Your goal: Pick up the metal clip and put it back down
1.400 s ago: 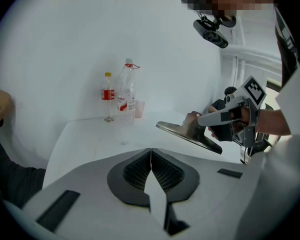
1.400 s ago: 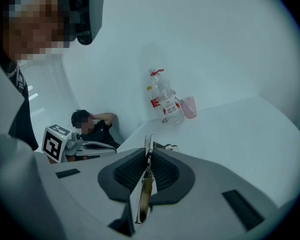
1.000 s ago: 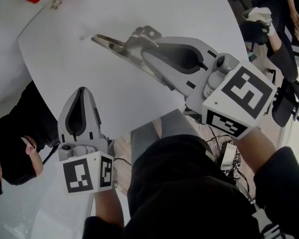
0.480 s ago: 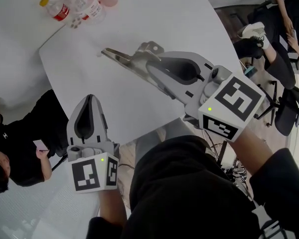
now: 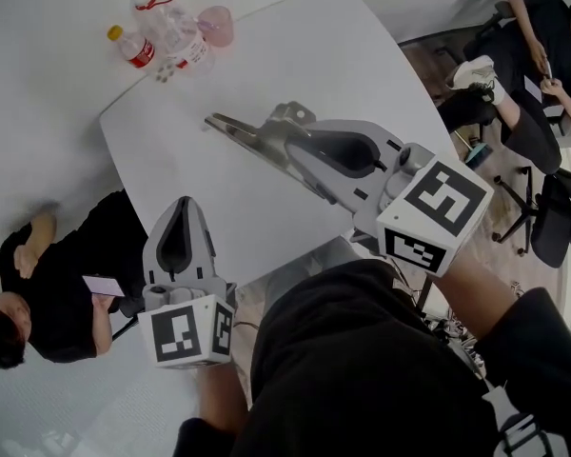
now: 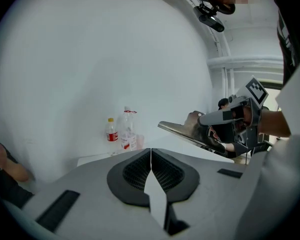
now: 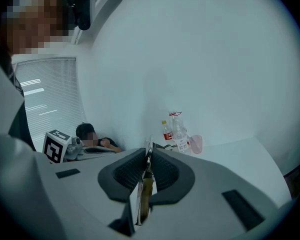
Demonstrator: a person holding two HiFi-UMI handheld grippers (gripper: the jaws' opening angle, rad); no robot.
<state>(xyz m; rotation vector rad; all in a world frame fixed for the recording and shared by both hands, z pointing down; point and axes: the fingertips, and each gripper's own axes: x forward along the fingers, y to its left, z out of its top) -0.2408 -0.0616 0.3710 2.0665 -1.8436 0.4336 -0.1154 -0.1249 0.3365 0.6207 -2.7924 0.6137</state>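
The metal clip (image 5: 236, 129) is a long, shiny, tongs-like piece that hangs in the air above the white table (image 5: 295, 55). My right gripper (image 5: 284, 133) is shut on it, and the clip's long end sticks out past the fingertips to the left. In the right gripper view the clip (image 7: 145, 184) stands edge-on between the dark pads of that gripper (image 7: 148, 151). My left gripper (image 5: 183, 204) is lower left of it, off the table's near edge, shut with nothing in it. The left gripper view shows its jaws (image 6: 150, 150) meeting, with the clip (image 6: 182, 132) to the right.
Two bottles (image 5: 133, 46) and a pink cup (image 5: 216, 25) stand at the table's far corner. A person (image 5: 48, 293) is low at the left of the table. Another person (image 5: 542, 27) sits at the far right beside office chairs (image 5: 552, 217). Cables lie on the floor by my legs.
Both grippers have risen, and the table looks smaller and farther below them. The clip has stayed in the right gripper. The bottles and cup have come fully into view.
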